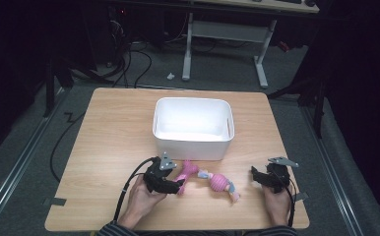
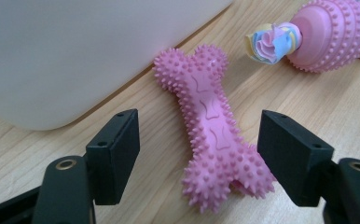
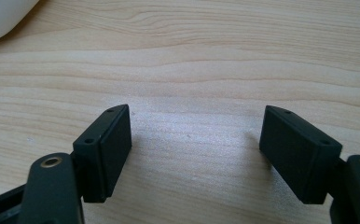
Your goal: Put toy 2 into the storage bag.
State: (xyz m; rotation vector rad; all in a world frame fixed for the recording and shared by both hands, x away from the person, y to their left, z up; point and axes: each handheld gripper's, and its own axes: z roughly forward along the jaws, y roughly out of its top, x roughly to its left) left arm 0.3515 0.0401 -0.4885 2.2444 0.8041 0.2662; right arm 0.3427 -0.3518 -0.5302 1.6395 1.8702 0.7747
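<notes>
A pink spiky rubber bone (image 2: 211, 135) lies on the wooden table (image 1: 114, 128), just in front of the white bin (image 1: 193, 147). My left gripper (image 2: 199, 126) is open with the bone's near end between its jaws; a clear gap separates the left pad from the bone. In the high view the left gripper (image 1: 178, 186) sits at the bone's (image 1: 187, 174) lower end. To the right lies a pink studded ball toy (image 1: 219, 183) with pastel fabric ends (image 2: 269, 42). My right gripper (image 1: 253, 178) rests near the table's right front, open (image 3: 194, 121) over bare wood.
The white bin's wall (image 2: 66, 56) stands close on the left of the bone, and its inside looks bare. Cables trail from both grippers toward the table's front edge. Beyond the table stand a desk frame (image 1: 227, 39) and floor cables.
</notes>
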